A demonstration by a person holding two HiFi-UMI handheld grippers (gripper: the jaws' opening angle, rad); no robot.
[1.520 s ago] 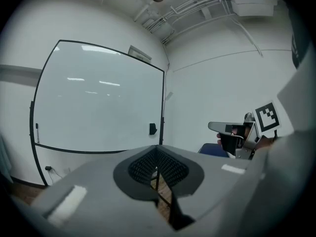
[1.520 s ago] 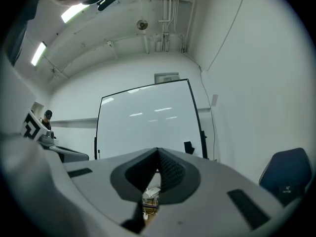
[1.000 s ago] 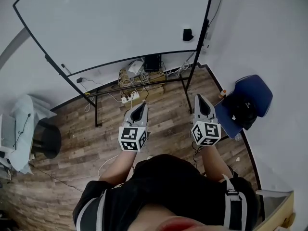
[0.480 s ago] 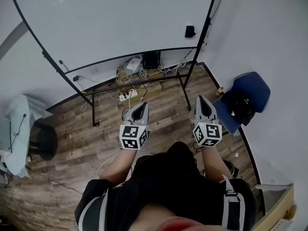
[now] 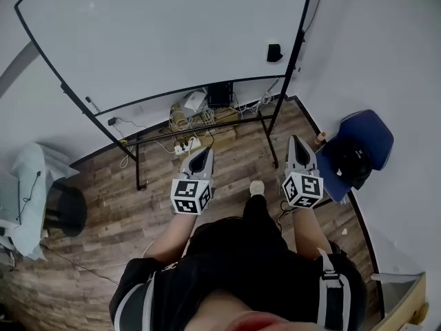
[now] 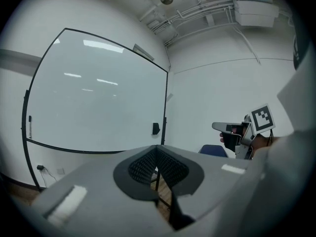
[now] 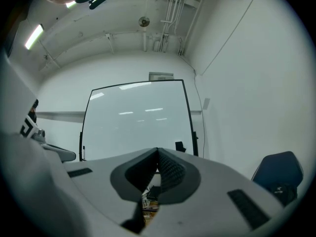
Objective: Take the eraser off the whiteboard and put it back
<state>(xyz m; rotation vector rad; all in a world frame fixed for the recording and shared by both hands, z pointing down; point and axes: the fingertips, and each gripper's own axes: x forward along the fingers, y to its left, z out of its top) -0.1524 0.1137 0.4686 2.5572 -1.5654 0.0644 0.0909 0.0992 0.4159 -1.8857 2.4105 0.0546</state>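
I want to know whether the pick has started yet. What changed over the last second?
The person's leg and light shoe have swung forward between the grippers, a step toward the large white whiteboard. Nothing was taken hold of or let go. The small black eraser still sits near the board's right edge. The left gripper and right gripper stay shut and empty.

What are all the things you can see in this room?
whiteboard: one, white with a black frame, on a stand ahead
eraser: one, black, on the whiteboard's lower right
cables: a tangle, count unclear, on the floor under the whiteboard
chair: one, blue, by the right wall
bag: one, black, on the chair
floor: brown wood
left gripper: one, grey, shut, empty
right gripper: one, grey, shut, empty
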